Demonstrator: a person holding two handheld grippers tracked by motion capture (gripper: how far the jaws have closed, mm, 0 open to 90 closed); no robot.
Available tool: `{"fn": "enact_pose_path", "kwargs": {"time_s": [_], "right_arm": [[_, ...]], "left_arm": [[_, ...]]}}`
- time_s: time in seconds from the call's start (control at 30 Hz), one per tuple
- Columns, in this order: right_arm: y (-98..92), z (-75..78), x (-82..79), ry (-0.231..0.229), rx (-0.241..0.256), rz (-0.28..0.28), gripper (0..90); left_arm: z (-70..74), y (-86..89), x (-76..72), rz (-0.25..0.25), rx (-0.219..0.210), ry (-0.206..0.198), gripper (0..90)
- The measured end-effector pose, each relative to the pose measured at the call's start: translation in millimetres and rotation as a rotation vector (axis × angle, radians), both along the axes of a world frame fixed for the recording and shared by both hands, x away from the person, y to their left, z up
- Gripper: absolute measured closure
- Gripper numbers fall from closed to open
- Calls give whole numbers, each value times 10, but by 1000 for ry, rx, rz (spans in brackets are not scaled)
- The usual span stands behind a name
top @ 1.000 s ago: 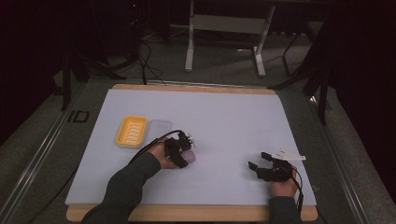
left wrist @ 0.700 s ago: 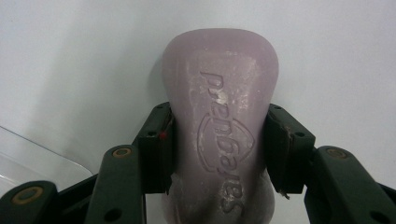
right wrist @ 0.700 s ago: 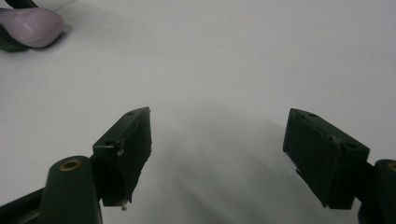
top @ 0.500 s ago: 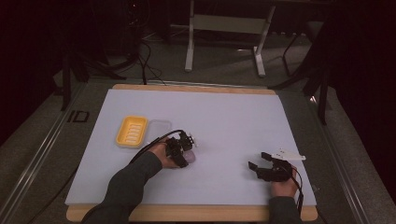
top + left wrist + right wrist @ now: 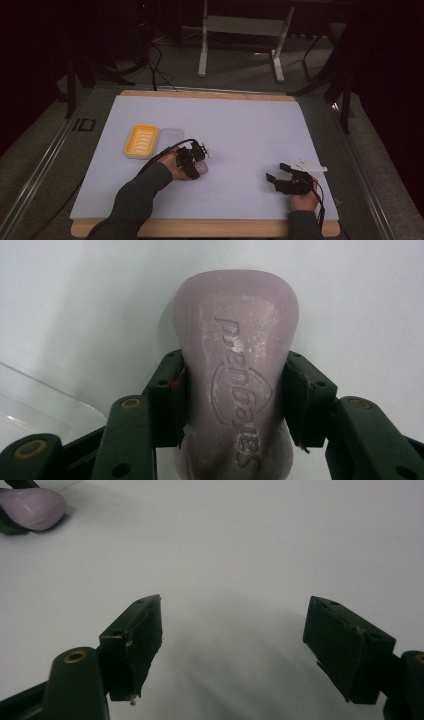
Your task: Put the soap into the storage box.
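A pale purple soap bar (image 5: 235,385) with raised lettering lies on the white table sheet, and my left gripper (image 5: 234,400) is shut on its waist, one black jaw pressed to each side. From above, the same left gripper (image 5: 194,161) sits left of centre with the soap bar (image 5: 202,168) under it. My right gripper (image 5: 278,173) rests near the front right, open with nothing between its jaws. In the right gripper view the wide-apart right gripper (image 5: 235,640) faces bare sheet, and the soap bar (image 5: 31,507) shows far off at the top left.
A yellow ribbed soap dish (image 5: 141,140) lies left of the left gripper, with a clear plastic lid (image 5: 170,138) beside it; the lid's edge (image 5: 45,405) shows by the left jaw. The white sheet (image 5: 240,125) covers a wooden board. Dark floor and a metal stand lie beyond.
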State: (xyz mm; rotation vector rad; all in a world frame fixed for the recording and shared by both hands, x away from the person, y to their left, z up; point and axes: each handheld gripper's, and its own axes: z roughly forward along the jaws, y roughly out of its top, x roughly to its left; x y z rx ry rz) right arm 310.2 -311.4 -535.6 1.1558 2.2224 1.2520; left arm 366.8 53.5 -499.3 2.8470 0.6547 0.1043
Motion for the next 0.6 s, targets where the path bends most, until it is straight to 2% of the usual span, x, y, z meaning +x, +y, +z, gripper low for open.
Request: {"fn": "enact_pose_path", "kwargs": {"time_s": [0.33, 0.6], "right_arm": [[-1, 0, 0, 0, 1, -1, 232], [-1, 0, -1, -1, 1, -1, 232]], "left_arm": [[4, 71, 21, 18, 7, -3, 498], [17, 139, 36, 44, -5, -8, 498]]}}
